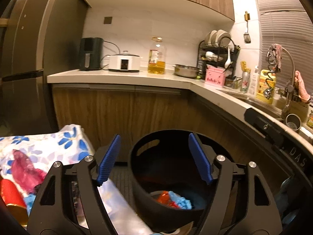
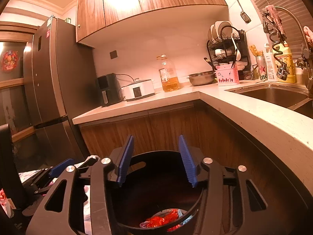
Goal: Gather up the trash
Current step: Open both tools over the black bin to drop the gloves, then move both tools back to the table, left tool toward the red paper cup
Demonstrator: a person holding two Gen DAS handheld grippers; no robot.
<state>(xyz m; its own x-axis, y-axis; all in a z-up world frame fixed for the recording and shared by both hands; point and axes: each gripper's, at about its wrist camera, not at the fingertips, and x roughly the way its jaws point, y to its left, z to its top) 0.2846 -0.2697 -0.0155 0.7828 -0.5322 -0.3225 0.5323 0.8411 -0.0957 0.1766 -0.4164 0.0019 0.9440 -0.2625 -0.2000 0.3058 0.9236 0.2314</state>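
A black round bin stands on the floor below both grippers, also seen in the right wrist view. Inside it lie a crumpled red wrapper and a blue crumpled piece. My left gripper hangs open over the bin's mouth with nothing between its blue pads. My right gripper is open over the same bin, also with nothing in it. To the left, a floral tablecloth carries a magenta wrapper, a red cup and a blue scrap.
A wooden cabinet front rises right behind the bin, under an L-shaped counter with a sink. An oil bottle, cooker, steel bowl and dish rack sit on the counter. A fridge stands left.
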